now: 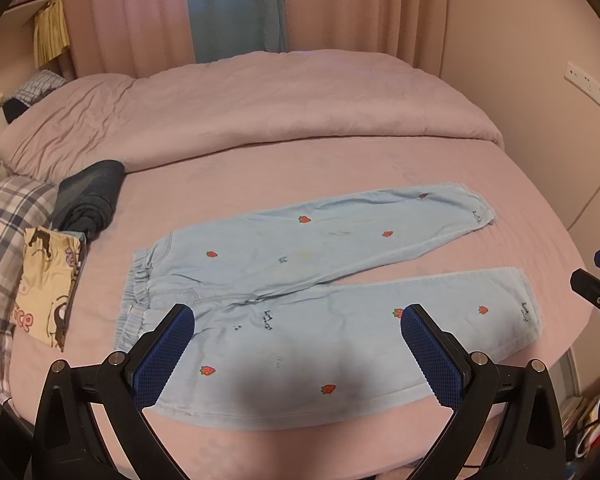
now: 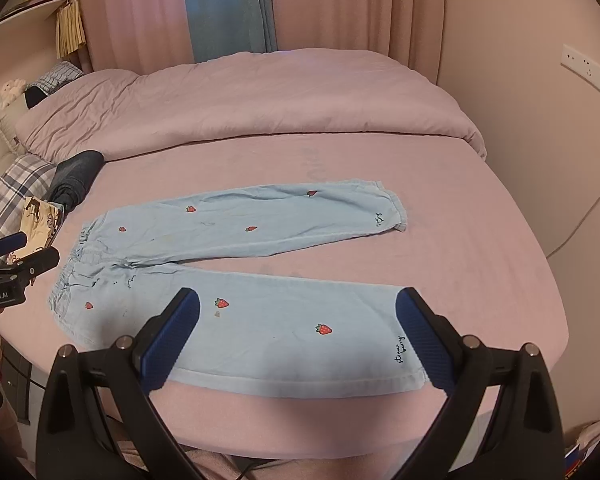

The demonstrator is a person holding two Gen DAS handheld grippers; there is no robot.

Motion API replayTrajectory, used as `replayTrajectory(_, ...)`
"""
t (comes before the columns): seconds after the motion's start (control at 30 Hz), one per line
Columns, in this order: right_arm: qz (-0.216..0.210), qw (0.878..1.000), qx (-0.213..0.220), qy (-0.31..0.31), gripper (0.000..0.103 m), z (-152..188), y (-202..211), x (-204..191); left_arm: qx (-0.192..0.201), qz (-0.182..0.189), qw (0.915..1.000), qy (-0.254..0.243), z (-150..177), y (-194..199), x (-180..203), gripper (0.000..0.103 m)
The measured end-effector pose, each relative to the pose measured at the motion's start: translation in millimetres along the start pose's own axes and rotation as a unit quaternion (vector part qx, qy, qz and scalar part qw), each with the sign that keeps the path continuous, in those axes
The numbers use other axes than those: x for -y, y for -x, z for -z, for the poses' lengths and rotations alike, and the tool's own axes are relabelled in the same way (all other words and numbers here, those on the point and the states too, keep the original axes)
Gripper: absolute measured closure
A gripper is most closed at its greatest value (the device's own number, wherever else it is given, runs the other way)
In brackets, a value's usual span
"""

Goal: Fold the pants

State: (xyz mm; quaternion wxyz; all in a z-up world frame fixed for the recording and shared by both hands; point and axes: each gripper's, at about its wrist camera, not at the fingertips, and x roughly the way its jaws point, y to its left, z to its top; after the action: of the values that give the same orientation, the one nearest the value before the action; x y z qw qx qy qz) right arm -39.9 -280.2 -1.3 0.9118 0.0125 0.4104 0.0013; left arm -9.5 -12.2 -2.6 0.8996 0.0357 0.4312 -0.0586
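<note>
Lying flat and unfolded across the middle of both frames, light blue pants (image 1: 300, 292) printed with small red strawberries rest on a pink bed (image 1: 340, 168), waistband toward the left, both legs stretching right and spread slightly apart. Low in the left wrist view, the left gripper (image 1: 298, 356) hovers over the waist end, jaws released and wide apart, grasping nothing. Low in the right wrist view, the right gripper (image 2: 298, 340) hovers over the nearer leg's cuff, jaws likewise spread and empty. Dark folded clothes (image 1: 90, 196) sit at the frame's left.
</note>
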Motion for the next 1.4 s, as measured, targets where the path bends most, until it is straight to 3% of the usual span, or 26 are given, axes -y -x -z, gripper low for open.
replayTrajectory(1.0, 0.007, 1.000, 0.000, -0.005, 0.004, 1.8, 0.7, 2.1, -0.005, 0.005, 0.9999, -0.010, 2.0, -3.9, 7.7, 0.000)
replayTrajectory(1.4, -0.014, 0.999, -0.032, -0.001, 0.004, 1.0, -33.5, -5.9, -0.043, 0.006, 0.9983, 0.040, 7.2, -44.3, -28.3, 0.000)
